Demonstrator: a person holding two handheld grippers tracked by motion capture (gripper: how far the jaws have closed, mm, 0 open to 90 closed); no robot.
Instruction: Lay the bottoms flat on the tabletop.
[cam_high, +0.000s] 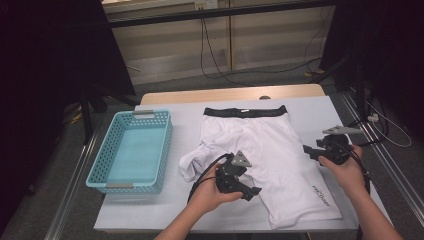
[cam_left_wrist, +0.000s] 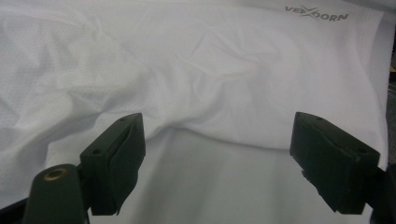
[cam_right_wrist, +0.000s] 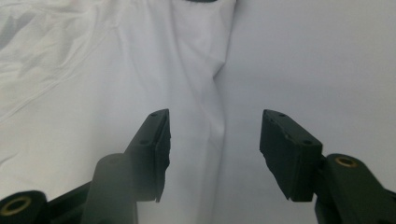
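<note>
The table (cam_high: 310, 107) is covered with a white sheet and takes most of the high view. On its left part stands a light blue basket (cam_high: 131, 150) with a lattice wall; nothing lies inside it.

Right of the basket, in the middle of the table, lie the white shorts (cam_high: 272, 150). Their black waistband (cam_high: 245, 111) is at the far side. The right leg is flat and reaches toward the near edge of the table, with a small grey logo (cam_high: 321, 196) near its hem. The left leg is bunched into a loose heap next to the basket, but it does not touch the basket.

The left gripper (cam_high: 250, 192) is held over the near part of the shorts, between the two legs. In the left gripper view (cam_left_wrist: 217, 161) its jaws stand wide apart and nothing is between them; the hem of the leg lies just ahead of the pads, on the white sheet.

The right gripper (cam_high: 309, 151) is at the right edge of the shorts. In the right gripper view (cam_right_wrist: 215, 154) its jaws are apart too. The side edge of the shorts runs under the gap between them, but the pads do not press on the cloth.
</note>
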